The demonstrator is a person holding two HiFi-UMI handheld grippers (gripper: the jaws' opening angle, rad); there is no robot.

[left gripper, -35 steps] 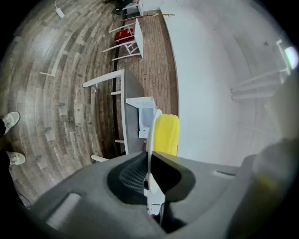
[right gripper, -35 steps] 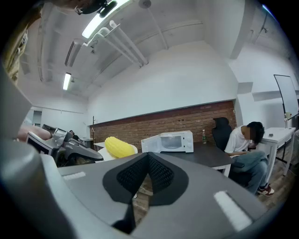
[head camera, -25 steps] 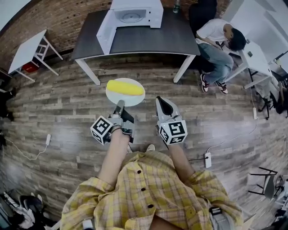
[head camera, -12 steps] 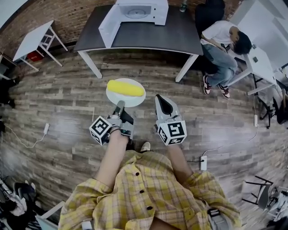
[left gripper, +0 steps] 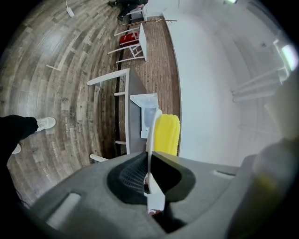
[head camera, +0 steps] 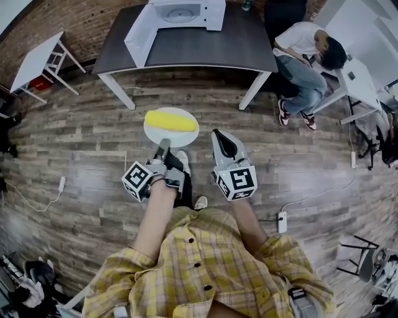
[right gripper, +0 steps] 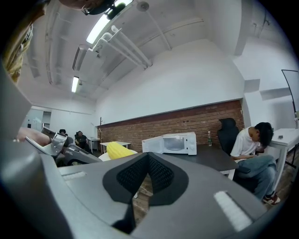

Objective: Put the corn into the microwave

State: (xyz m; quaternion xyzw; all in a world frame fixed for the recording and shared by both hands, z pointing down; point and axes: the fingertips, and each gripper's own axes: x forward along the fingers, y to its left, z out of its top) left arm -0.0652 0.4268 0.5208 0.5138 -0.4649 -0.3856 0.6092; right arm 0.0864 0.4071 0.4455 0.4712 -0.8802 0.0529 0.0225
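Corn (head camera: 170, 120) sits on the plate (head camera: 177, 140), and the left tool (head camera: 163, 146) is clamped on its rim. Right tool (head camera: 219, 136) is pinched together, empty. The microwave (head camera: 180, 12) is up top on the counter (head camera: 205, 46), door ajar.

Looks like a step's been taken: a white shoe (head camera: 182, 163) and dark trouser leg (head camera: 185, 191) have been swung forward, just below the plate (head camera: 186, 135) beside the left gripper (head camera: 163, 148). The dark table (head camera: 205, 46) and microwave (head camera: 180, 11) have been shifted up-left in the head view, with the microwave clipped more by the top edge.

Floor (head camera: 81, 155) of worn wood planks — faintly glossy; tabletop (head camera: 205, 46) matt dark, wall (right gripper: 187, 121) rough brick.
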